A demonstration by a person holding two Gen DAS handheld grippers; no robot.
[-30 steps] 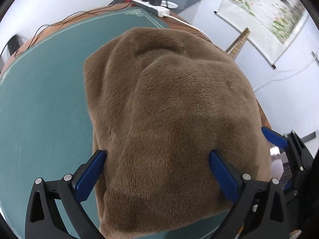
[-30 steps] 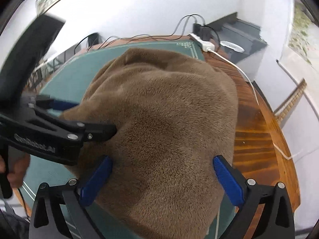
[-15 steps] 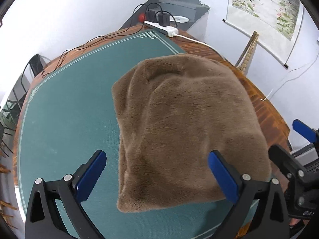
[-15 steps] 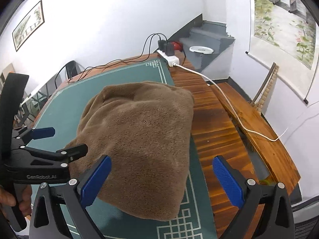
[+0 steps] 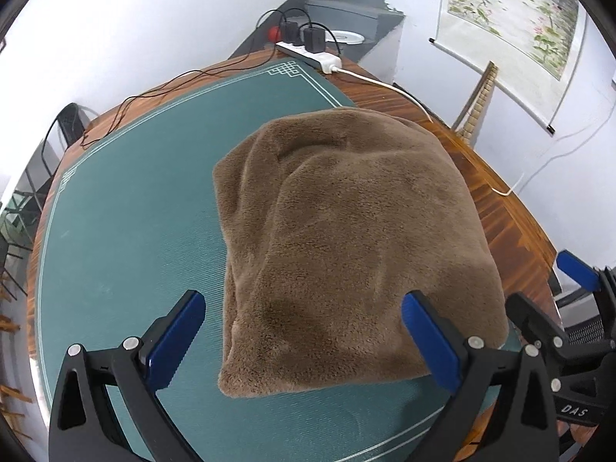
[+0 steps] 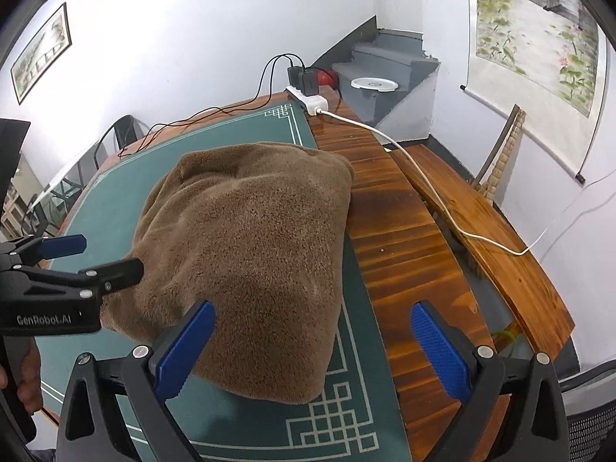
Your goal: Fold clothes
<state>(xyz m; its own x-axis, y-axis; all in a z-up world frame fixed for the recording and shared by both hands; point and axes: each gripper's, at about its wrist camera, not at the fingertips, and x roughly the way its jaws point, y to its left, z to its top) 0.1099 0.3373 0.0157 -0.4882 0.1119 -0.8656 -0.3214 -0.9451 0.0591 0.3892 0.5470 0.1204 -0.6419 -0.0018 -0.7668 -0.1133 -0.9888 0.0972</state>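
Plush brown folded garment (image 5: 358, 246), rounded corners

I see a plush brown folded garment (image 5: 346, 238) on a teal table mat (image 5: 127, 231) with pale fretwork border; blue-padded gripper fingers (image 6: 184, 350).

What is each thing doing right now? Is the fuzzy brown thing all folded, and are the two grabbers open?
Brown garment: folded into a thick bundle, lying on the mat, held by neither gripper.
Left gripper: open, empty.
Right gripper: open, empty.
Green mat: spread flat on the table.
Power strip: on the table's far edge, black adapters plugged in.
White cable: plugged into the strip, trailing across the wood.
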